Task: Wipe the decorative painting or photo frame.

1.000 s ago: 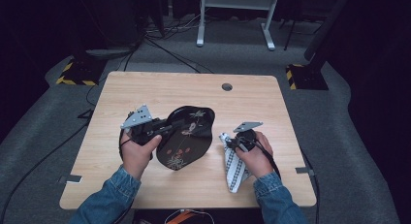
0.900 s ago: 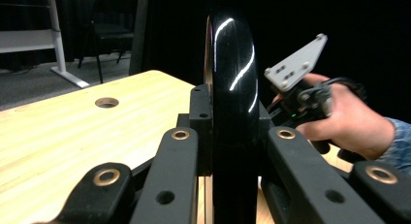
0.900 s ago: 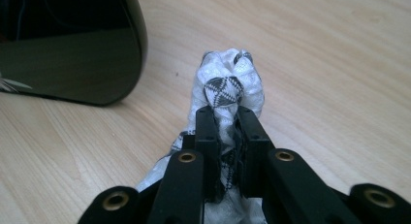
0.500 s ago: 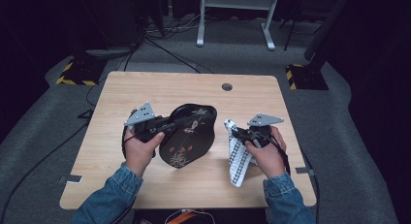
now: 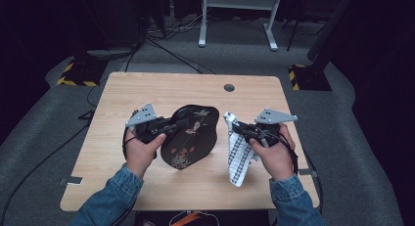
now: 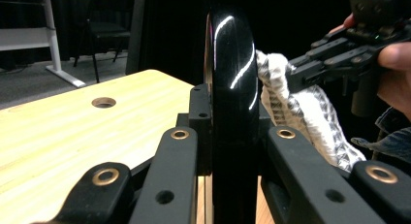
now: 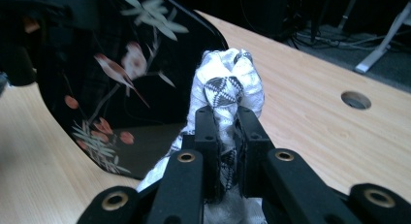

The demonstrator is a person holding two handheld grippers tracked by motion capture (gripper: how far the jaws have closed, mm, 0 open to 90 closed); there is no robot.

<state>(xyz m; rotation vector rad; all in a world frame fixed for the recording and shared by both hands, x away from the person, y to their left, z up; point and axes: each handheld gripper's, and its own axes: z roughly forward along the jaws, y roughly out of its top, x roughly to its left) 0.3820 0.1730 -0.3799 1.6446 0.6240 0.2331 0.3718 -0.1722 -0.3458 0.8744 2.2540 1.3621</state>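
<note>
A glossy black lacquer plate (image 5: 191, 138) painted with birds and flowers is held on edge above the table. My left gripper (image 5: 177, 124) is shut on its rim; the left gripper view has the plate's edge (image 6: 231, 88) clamped between the jaws. A white cloth with a black pattern (image 5: 238, 152) hangs from my right gripper (image 5: 236, 129), which is shut on its bunched top. In the right gripper view the cloth (image 7: 228, 88) bulges above the jaws, just in front of the plate's painted face (image 7: 121, 73). Plate and cloth are close together, with a narrow gap.
The wooden table (image 5: 161, 94) has a round cable hole (image 5: 229, 87) near its far edge. A white desk frame (image 5: 237, 15) stands on the grey floor behind. Yellow-black striped blocks (image 5: 73, 74) sit on the floor at both far corners.
My right gripper has lifted the cloth off the table and carried it up and left toward the plate. The left gripper has tilted the plate more upright.
</note>
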